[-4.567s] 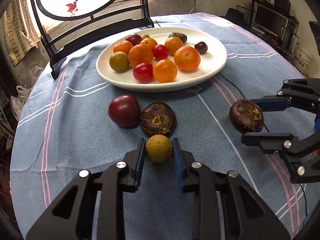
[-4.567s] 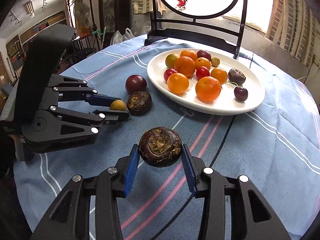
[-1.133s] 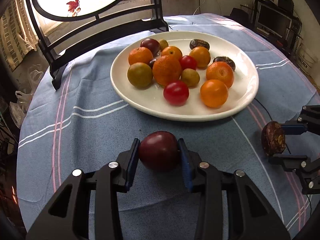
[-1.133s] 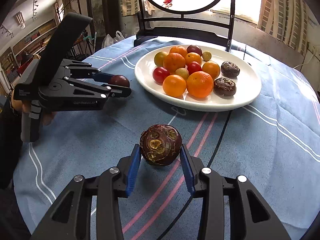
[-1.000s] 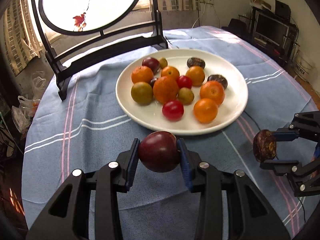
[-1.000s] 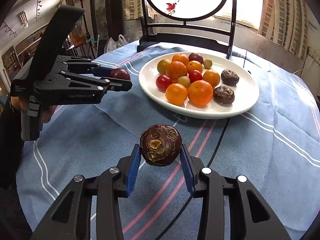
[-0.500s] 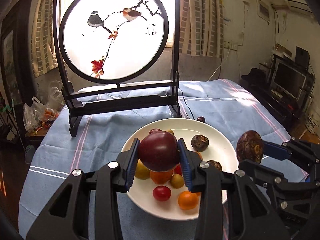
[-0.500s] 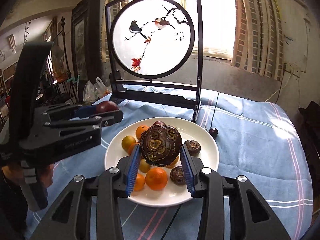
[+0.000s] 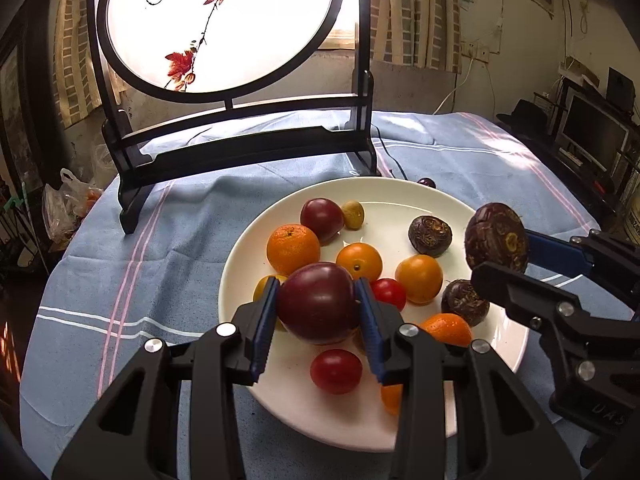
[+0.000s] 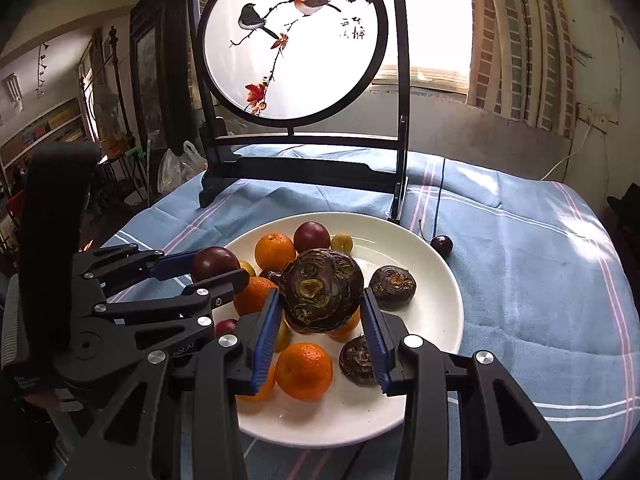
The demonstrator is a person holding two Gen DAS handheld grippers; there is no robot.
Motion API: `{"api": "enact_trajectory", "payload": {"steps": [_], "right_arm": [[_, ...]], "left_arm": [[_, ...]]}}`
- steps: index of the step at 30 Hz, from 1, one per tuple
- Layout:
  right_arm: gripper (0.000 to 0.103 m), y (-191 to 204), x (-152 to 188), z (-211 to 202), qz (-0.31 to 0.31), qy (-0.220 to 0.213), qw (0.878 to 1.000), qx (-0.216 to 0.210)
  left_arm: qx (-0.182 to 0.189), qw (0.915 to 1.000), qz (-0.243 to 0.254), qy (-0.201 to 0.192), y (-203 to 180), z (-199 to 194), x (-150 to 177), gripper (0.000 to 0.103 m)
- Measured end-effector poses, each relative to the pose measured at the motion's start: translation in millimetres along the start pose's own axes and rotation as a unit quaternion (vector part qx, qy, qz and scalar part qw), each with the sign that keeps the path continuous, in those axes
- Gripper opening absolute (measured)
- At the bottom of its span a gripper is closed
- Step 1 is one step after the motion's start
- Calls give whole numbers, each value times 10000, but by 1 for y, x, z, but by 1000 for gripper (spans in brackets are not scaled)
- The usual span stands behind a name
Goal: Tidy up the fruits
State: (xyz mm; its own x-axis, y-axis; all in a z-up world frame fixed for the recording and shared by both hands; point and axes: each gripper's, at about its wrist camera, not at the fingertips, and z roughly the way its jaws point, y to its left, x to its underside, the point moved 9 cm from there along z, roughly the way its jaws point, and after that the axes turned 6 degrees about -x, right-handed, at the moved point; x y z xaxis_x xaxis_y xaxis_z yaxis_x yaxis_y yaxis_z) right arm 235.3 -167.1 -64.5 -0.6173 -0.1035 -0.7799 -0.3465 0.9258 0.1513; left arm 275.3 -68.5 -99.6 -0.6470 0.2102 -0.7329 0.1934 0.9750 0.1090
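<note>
My left gripper is shut on a dark red plum and holds it above the near left part of the white plate. My right gripper is shut on a brown water chestnut and holds it above the plate's middle. The plate carries oranges, red tomatoes, another plum, a small green fruit and two water chestnuts. The right gripper also shows in the left wrist view, and the left one in the right wrist view.
A round painted screen on a black stand stands just behind the plate. A dark cherry lies on the blue striped tablecloth behind the plate's right rim. A black cable runs past it. Shelves and a monitor are at the far right.
Both grippers have moved forward and lower over the plate with their fruits still held. The plate now looks closer and larger in both views.
</note>
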Motion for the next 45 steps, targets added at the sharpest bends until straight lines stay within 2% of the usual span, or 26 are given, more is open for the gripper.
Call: {"api": "enact_trajectory", "payload": {"steps": [4,7,16,22,25,28,32,35,39,40,41,42,45], "right_arm": [[42,-2,0,3,19,-1,10000,59],[49,-3,-2,1,18,-88,9999,64],[53,1,-9,-18,-7,-307,9995,46],[56,3,-4,-57,-95,-366,9993,55],[63,-11,18,-86,-288,-208,9986,393],[67,-38,56,-111,-273,151,9964,790],[68,-77,122,-129,165,788,9901,1153],[68,-88,154,-140,510,883,9874,1211],[68,-65,158,-153,589,620,9914,988],[67,-54,154,-157,478,543,9930,936],[67,-42,149,-160,324,444,9944,908],[67,-31,143,-163,167,343,9952,900],[72,-3,127,-166,-139,88,9949,997]], "left_arm": [[-41,10000,16,-2,-2,1,1,40],[-129,9998,18,-117,0,-3,-2,59],[-111,9998,-24,-189,4,-9,-5,60],[-85,9994,-6,-341,4,-31,-3,60],[-148,9988,105,-448,10,-52,7,61],[-335,9978,199,-539,30,-74,26,73],[-613,9969,248,-421,56,-95,58,74],[-603,9977,135,-294,61,-107,76,73],[-495,9979,71,-404,45,-129,82,77],[-459,9977,130,-490,38,-136,80,83],[-499,9970,180,-565,31,-142,78,94],[-549,9958,233,-687,24,-150,75,97],[-498,9934,334,-973,1,-168,67,98]]}}
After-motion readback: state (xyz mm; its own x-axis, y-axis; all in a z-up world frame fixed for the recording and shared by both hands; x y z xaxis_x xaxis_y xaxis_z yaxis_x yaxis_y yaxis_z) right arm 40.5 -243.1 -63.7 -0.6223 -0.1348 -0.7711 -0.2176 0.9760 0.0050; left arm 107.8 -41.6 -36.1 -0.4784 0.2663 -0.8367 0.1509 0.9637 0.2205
